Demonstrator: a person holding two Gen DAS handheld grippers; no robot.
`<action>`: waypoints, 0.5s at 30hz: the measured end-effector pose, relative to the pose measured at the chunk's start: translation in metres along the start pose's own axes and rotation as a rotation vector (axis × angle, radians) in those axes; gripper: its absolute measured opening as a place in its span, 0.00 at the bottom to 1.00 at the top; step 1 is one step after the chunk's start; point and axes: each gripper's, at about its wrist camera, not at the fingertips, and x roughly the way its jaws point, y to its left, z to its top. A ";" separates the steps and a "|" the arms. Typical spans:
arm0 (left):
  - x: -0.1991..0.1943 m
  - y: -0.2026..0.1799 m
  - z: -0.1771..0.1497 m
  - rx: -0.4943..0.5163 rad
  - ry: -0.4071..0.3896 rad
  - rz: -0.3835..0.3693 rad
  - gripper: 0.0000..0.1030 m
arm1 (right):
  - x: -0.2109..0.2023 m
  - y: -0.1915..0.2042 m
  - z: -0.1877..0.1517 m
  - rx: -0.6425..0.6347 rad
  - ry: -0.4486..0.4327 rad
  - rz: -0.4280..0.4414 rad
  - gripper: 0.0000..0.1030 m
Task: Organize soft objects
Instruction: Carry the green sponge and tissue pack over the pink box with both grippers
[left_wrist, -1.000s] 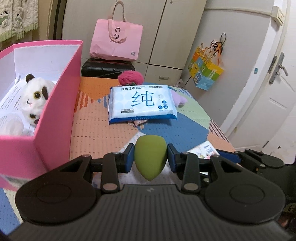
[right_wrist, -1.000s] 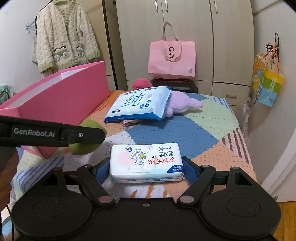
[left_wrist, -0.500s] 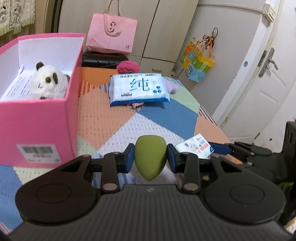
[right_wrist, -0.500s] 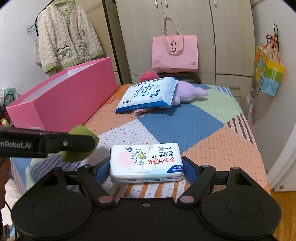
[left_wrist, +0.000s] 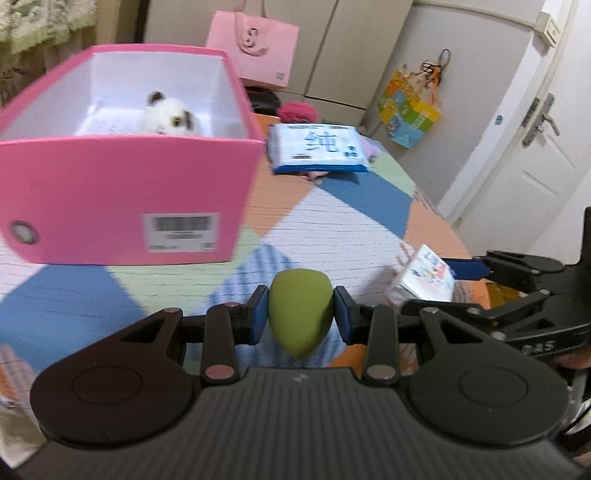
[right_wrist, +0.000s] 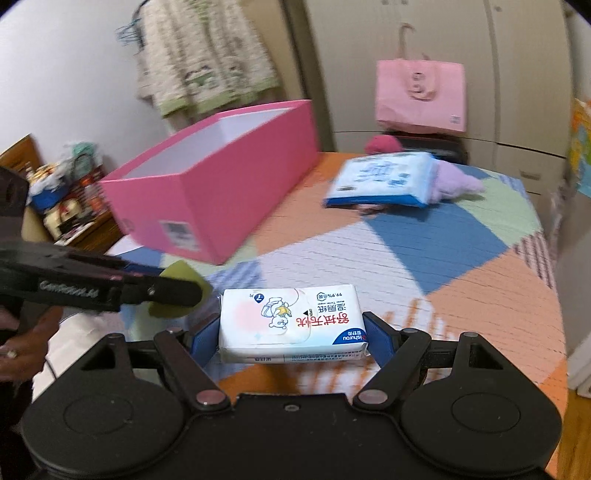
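Observation:
My left gripper (left_wrist: 300, 317) is shut on a green egg-shaped sponge (left_wrist: 300, 314) and holds it above the patchwork mat, in front of the pink box (left_wrist: 122, 199). A white plush panda (left_wrist: 170, 116) lies inside the box. My right gripper (right_wrist: 291, 334) is shut on a white wet-wipe pack (right_wrist: 291, 323), which also shows in the left wrist view (left_wrist: 424, 278). The sponge also shows in the right wrist view (right_wrist: 181, 275), left of the pack. A blue-and-white tissue pack (left_wrist: 317, 147) lies further back, over a lilac plush (right_wrist: 454, 179).
A magenta fluffy ball (left_wrist: 297, 110) and a black case (left_wrist: 264, 101) sit at the mat's far end. A pink bag (left_wrist: 255, 53) stands by the cupboards. A door (left_wrist: 535, 147) is at the right. Cluttered shelves (right_wrist: 66, 199) stand left of the box.
Both grippers have pulled back and swung left with their loads. The pink box's short end with its barcode label now faces the left gripper.

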 end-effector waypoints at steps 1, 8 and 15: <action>-0.005 0.003 0.001 -0.002 0.001 0.003 0.35 | -0.001 0.004 0.002 -0.007 0.004 0.014 0.81; -0.051 0.027 0.022 -0.032 0.015 -0.014 0.35 | -0.007 0.047 0.030 -0.088 0.050 0.092 0.81; -0.101 0.048 0.045 0.000 -0.140 0.048 0.35 | -0.014 0.089 0.060 -0.197 0.008 0.106 0.81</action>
